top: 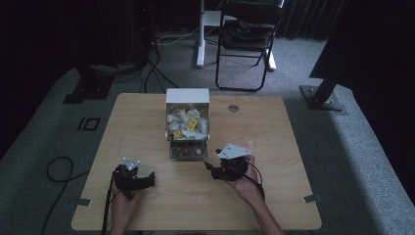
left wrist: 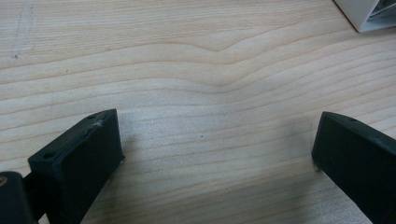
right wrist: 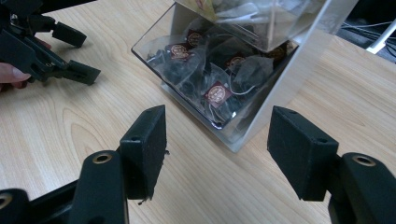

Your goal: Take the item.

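Your two black tongs rest low over the pale, wood-grained bench (top: 274, 147), either side of the clear plastic tea-bag dispenser with a white top (top: 187, 122) that stands near the middle of the bench, towards its far edge. The right tongs (right wrist: 217, 140) point at the dispenser's bottom tray, their blocky matte jaws spread wide with nothing between them; the tray's transparent wall (right wrist: 159, 35) sits just beyond the tips. Through that wall you see gauzy, pyramid-shaped tea bags (right wrist: 215, 93) with dark red round-printed tags and thin white strings, heaped loosely. Higher in the dispenser, in the high view, white and yellow paper-wrapped sachets (top: 188, 122) fill the upper compartment beneath the opaque white lid.

Your left tongs (left wrist: 217, 140) also stand open and empty, the square-edged jaws well apart above bare bench, whose grain runs in long wavy bands. A white corner of the dispenser (left wrist: 364, 14) shows at the top right of the left gripper view. In the high view each gripper carries a grey three-cornered plate, and your left hand (top: 125, 203) and right hand (top: 249, 186) wrap the bodies from below, the left tongs (top: 142, 178) lying well apart from the dispenser, the right tongs (top: 213, 169) just beside its near right corner.
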`<move>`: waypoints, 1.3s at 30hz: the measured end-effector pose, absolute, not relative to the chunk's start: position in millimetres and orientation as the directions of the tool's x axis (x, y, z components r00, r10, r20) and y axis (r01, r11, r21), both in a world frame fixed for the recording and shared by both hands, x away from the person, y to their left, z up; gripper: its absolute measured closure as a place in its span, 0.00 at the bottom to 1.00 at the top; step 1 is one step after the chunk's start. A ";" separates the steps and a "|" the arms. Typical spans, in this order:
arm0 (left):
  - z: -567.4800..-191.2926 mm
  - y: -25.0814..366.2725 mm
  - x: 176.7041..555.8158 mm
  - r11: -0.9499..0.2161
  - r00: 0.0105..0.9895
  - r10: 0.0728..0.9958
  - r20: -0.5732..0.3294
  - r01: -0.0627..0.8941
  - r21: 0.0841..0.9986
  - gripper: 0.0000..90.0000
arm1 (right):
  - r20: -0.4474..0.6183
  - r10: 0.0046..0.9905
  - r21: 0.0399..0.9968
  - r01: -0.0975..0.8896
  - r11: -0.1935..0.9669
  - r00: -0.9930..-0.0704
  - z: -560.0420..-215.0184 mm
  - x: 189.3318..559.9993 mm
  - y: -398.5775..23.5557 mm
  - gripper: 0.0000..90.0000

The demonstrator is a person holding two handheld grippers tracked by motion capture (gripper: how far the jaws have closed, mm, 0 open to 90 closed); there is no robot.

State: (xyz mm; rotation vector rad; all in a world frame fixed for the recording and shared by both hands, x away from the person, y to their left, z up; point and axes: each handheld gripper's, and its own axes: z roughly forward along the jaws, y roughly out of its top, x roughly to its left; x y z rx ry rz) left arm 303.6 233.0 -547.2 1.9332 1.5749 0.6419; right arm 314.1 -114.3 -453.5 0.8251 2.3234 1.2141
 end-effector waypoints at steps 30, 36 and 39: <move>-547.1 233.0 303.6 -0.154 0.196 0.981 0.016 0.713 0.684 0.02 | -0.076 0.625 0.835 0.293 0.466 -0.777 -451.4 316.7 -89.2 0.39; -547.1 233.0 303.6 -0.153 0.196 0.981 0.016 0.713 0.684 0.02 | -0.066 0.620 0.836 0.296 0.462 -0.782 -451.2 318.1 -85.6 0.39; -547.1 233.0 303.6 -0.153 0.196 0.981 0.015 0.714 0.683 0.02 | -0.067 0.616 0.834 0.295 0.467 -0.785 -451.7 318.5 -82.8 0.39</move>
